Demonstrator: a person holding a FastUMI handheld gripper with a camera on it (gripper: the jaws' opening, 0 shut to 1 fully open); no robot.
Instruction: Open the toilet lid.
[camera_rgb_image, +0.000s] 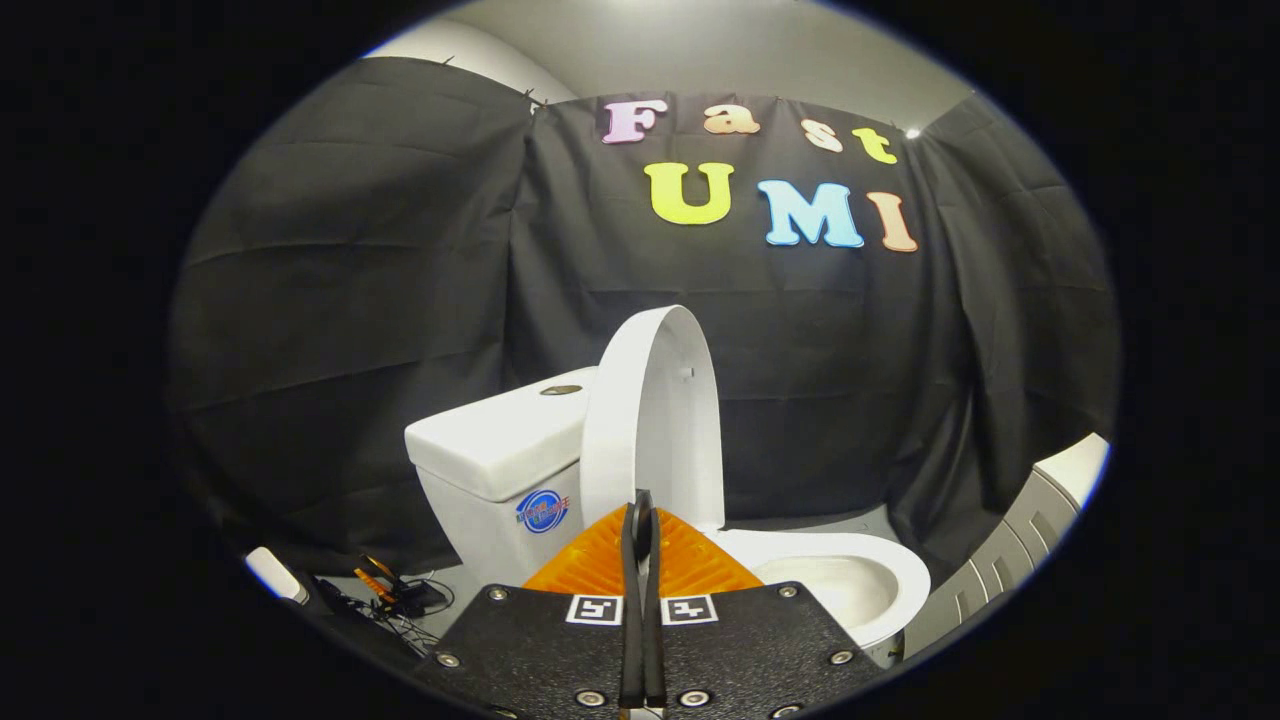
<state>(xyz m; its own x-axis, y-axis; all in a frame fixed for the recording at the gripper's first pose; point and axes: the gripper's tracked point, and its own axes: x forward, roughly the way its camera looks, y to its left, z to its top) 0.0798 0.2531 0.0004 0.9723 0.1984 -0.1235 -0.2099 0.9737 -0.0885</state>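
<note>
Gripper view: gripper (640, 512) fingers pressed together, nothing between them, tips just in front of white plastic toilet lid (655, 415). Lid stands up, tilted back toward white boxy water tank (495, 440). White oval toilet seat (850, 560) lies flat beside lid, bowl open. Tangle of dark cables (400, 600) on floor near tank. Grey ribbed cabinet (1010, 555) beyond seat.

White toilet lid (652, 410), tank (495, 445) and bowl (850, 570); blue round sticker (542, 511) on the tank.
</note>
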